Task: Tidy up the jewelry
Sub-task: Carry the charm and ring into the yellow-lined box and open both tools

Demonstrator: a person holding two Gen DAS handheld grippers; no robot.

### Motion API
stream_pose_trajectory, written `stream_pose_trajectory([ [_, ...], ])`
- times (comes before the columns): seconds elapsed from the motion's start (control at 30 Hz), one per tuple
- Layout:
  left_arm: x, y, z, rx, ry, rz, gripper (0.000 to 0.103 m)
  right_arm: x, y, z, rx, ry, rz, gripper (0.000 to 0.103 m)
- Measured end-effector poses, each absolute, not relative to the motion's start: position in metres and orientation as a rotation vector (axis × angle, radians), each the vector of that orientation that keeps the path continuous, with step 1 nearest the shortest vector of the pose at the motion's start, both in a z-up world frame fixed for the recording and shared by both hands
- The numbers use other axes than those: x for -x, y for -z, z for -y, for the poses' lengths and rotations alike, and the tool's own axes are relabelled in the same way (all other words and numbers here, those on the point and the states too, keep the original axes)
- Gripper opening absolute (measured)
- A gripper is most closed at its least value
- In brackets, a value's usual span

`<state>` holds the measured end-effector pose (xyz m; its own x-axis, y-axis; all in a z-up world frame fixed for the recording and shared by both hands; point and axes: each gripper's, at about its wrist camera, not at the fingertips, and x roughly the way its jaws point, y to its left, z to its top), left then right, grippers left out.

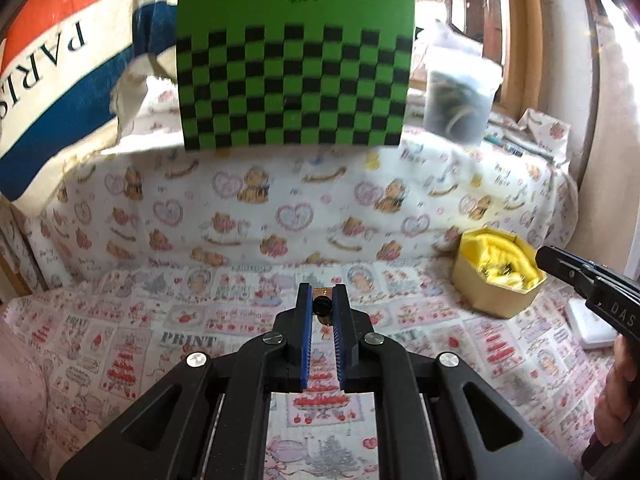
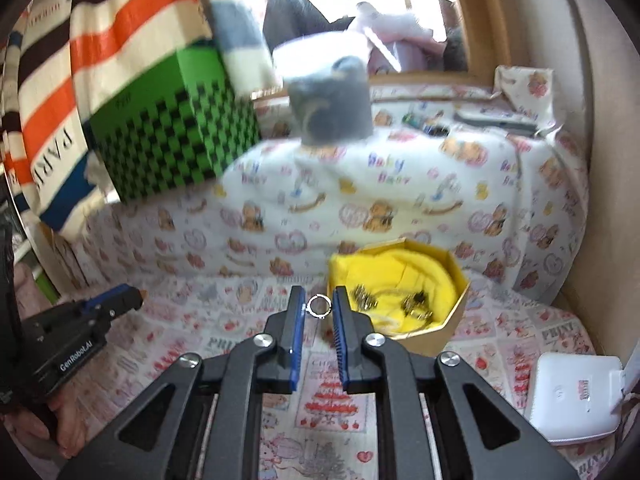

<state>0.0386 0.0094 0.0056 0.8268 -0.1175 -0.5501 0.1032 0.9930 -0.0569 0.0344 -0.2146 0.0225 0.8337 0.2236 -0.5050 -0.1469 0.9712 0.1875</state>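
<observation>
Jewelry: small pieces (image 2: 416,302) lie on a yellow cloth (image 2: 404,276) inside an octagonal cardboard box (image 2: 448,320); pieces blurred, kinds not told. The box stands on the surface, near its right side, close to the raised back.

Ring (image 2: 319,305): thin, silvery, pinched at the tips of the right gripper (image 2: 319,306), whose jaws are closed on it. It hangs above the surface, just left of the box.

Left gripper (image 1: 322,306): jaws nearly closed on a small gold-and-dark item (image 1: 322,307), held at the tips above the surface; its kind cannot be told. A hand (image 2: 52,428) shows under this gripper in the right view.

Surface: covered with a patchwork-print cloth (image 1: 120,352), red and pink on white, with cakes, trees and the word PRINT. Behind it rises a cushioned back under a white cloth (image 1: 280,200) printed with bears and hearts.

On the raised back: a green box (image 1: 296,68) with a black checker pattern; a translucent tub (image 1: 460,96) with dark contents and a pale lid; small items (image 2: 428,124) further right, too blurred to name.

Left rear: a striped bag (image 1: 60,80), cream, orange and blue, lettered PARIS.

Right front: a white flat case (image 2: 572,396) on the cloth.

Room: wooden frame (image 1: 516,40) and bright window light behind; pale wall at right.
</observation>
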Motion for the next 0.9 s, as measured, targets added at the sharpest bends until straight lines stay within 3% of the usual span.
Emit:
stream_pose_trajectory([
  [0.47,-0.055,-0.063,0.051,0.026,0.225,-0.534,0.009,-0.046,-0.021,0.248,-0.219,-0.139,-0.529,0.013],
  [0.9,-0.093,-0.028,0.108,-0.020,0.313,-0.662,0.009,-0.072,0.006,0.295,-0.440,-0.183,-0.585,0.013],
])
